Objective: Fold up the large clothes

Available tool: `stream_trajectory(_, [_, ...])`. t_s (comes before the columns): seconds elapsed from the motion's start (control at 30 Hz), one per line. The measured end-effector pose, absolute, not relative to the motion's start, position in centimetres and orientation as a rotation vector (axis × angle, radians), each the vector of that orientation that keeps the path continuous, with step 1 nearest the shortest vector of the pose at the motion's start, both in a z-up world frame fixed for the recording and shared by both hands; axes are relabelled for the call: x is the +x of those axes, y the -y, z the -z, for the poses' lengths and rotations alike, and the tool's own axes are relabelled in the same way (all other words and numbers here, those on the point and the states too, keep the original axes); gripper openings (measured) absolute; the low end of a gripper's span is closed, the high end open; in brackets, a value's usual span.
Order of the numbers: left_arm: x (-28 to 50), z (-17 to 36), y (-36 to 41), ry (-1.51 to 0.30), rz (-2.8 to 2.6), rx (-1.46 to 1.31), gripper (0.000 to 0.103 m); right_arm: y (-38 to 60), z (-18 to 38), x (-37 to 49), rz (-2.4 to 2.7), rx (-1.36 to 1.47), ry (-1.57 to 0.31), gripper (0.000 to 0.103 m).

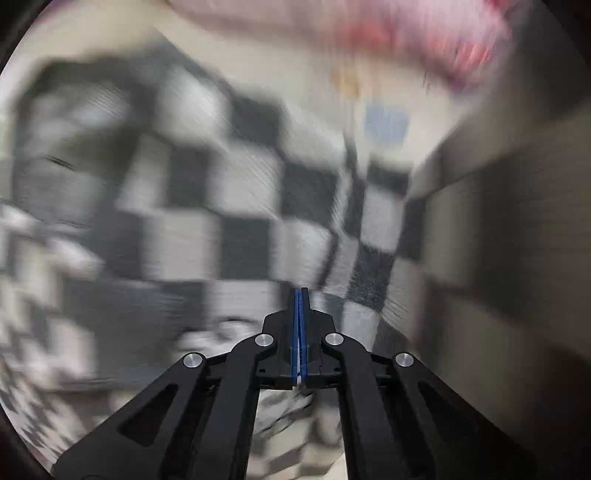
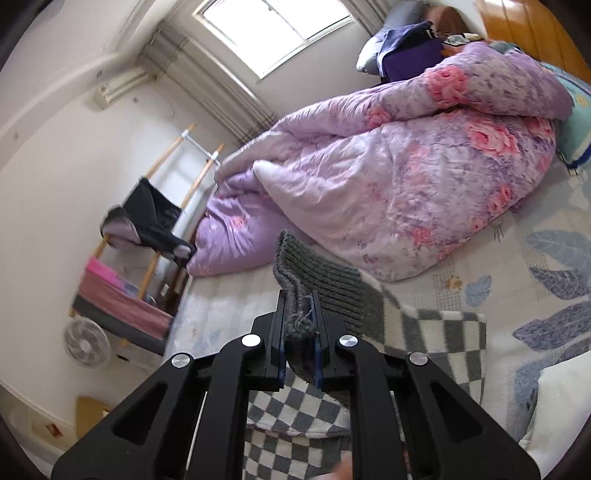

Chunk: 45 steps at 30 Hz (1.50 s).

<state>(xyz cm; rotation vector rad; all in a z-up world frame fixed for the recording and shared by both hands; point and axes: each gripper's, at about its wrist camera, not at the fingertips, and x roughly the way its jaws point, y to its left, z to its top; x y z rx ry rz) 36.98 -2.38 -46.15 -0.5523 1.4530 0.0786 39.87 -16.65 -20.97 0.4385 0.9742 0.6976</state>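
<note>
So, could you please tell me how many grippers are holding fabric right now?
1. The right gripper clamps the checkered sweater's grey ribbed hem. The left gripper has its jaws shut, apparently on nothing, though blur may hide something.

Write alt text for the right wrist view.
The right gripper is shut on the grey ribbed hem of a checkered sweater, lifting it above a bed. A crumpled purple floral quilt lies beyond, under a bright window.
</note>
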Motion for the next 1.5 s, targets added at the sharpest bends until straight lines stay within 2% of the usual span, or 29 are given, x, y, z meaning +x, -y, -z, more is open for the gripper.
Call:
stream_trajectory(0.2, [31.1, 35.8, -11.5, -1.327, -0.245, -0.493, 0.001, 10.2, 22.7, 36.4, -0.698, 0.389, -1.033, 0.01])
stream_trajectory(0.3, [28.4, 33.1, -17.2, -1.312, -0.332, -0.502, 0.001, 7.1, 24.3, 35.0, -0.684, 0.385, -1.075, 0.01])
stream_trajectory(0.47, [25.3, 30.2, -22.5, -1.296, -0.444, -0.455, 0.002, 2.4, 27.4, 33.3, -0.649, 0.321, -1.113, 0.01])
stream_trajectory(0.6, [23.9, 30.7, -25.7, -1.308, -0.467, -0.425, 0.002, -1.3, 31.4, 31.9, -0.617, 0.271, -1.156, 0.01])
stream_trajectory(0.93, [22.3, 38.2, -29.8, -1.382, -0.489, -0.4, 0.002, -7.8, 43.4, 29.1, -0.605, 0.239, -1.31, 0.011])
stream_trajectory(1.0, [21.7, 39.8, -30.5, -1.391, -0.509, -0.413, 0.002, -9.6, 45.8, 28.3, -0.669, 0.188, -1.354, 0.017])
stream_trajectory(1.07, [20.9, 41.1, -31.1, -1.398, -0.56, -0.428, 0.018, -10.7, 47.7, 27.7, -0.764, 0.206, -1.434, 0.028])
stream_trajectory(1.13, [19.7, 42.7, -31.7, -1.415, -0.583, -0.499, 0.029, -10.1, 48.7, 27.4, -0.78, 0.27, -1.495, 0.052])
stream_trajectory(1.2, [19.1, 43.6, -31.5, -1.434, -0.553, -0.54, 0.037, -8.0, 48.4, 27.5, -0.736, 0.315, -1.489, 0.064])
stream_trajectory(1.23, [19.0, 43.9, -31.2, -1.443, -0.538, -0.546, 0.052, -6.6, 47.9, 27.7, -0.711, 0.324, -1.482, 0.064])
stream_trajectory(1.27, [19.0, 43.9, -30.8, -1.441, -0.53, -0.545, 0.06, -5.1, 47.3, 27.9, -0.691, 0.342, -1.474, 0.064])
stream_trajectory(1.33, [19.2, 43.7, -29.7, -1.409, -0.492, -0.543, 0.061, -0.9, 46.2, 28.0, -0.629, 0.394, -1.451, 0.064])
stream_trajectory(1.37, [19.3, 43.7, -29.2, -1.4, -0.47, -0.559, 0.065, 2.1, 45.7, 28.0, -0.567, 0.422, -1.441, 0.064])
stream_trajectory(1.5, [20.1, 44.9, -27.4, -1.348, -0.354, -0.762, 0.067, 14.3, 45.9, 27.5, -0.261, 0.531, -1.45, 0.064])
